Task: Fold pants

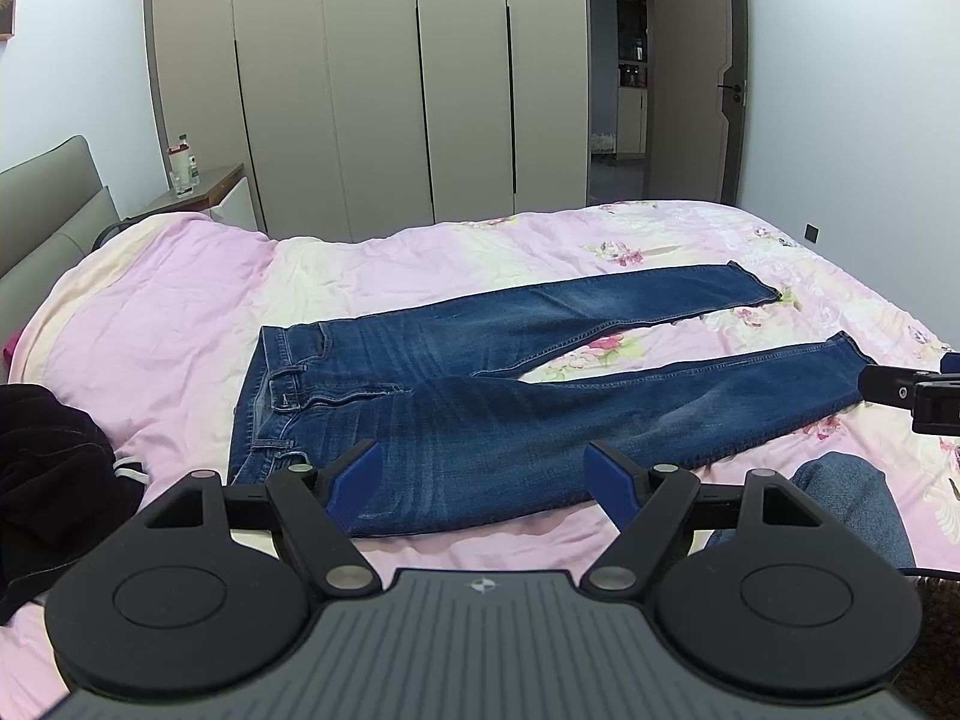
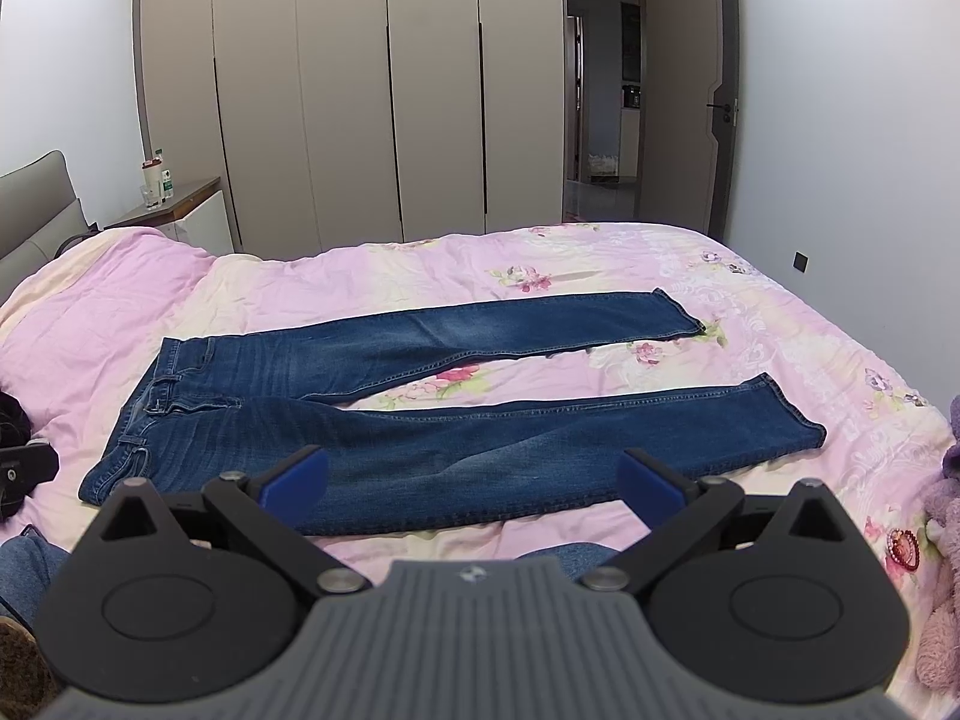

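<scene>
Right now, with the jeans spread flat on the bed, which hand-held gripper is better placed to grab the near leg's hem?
Probably the right hand-held gripper. The near leg's hem lies on its side, while the left hand-held gripper hovers nearer the waistband. Both are open and empty.

Soft even light, fisheye-bowed edges

No readable text; bottle (image 1: 180, 163) label too small to tell.
</scene>
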